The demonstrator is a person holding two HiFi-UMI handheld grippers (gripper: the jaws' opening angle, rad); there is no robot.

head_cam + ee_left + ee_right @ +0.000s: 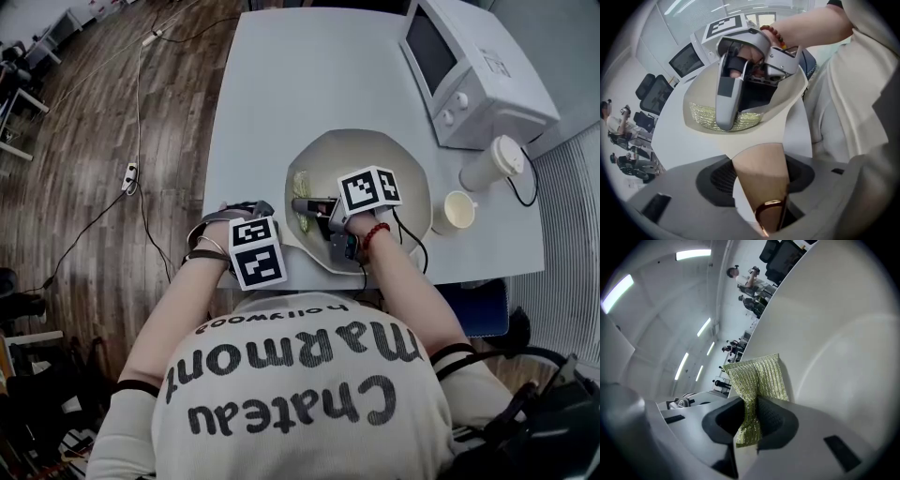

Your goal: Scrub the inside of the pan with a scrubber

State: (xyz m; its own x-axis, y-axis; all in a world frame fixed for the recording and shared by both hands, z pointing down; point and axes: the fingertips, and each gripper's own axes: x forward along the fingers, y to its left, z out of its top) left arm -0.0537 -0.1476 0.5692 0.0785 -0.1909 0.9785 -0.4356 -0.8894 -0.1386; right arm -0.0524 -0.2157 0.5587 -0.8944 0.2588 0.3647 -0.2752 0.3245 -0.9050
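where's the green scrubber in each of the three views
Head view: scrubber at the left inner side of the pan.
Left gripper view: upper middle, low in the pan, partly behind the right gripper.
Right gripper view: centre, pinched between that gripper's jaws.
Shared landmark: the cream pan.

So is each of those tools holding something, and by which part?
Yes. The right gripper pinches the yellow-green scrubber near one end; the left gripper clamps the pan by its tan handle.

Cream-white: pan [375,155]. Tan: pan handle [761,173]. Glittery yellow-green weave: scrubber [759,376]. Black-and-white squares: marker cube [368,188], frame centre.
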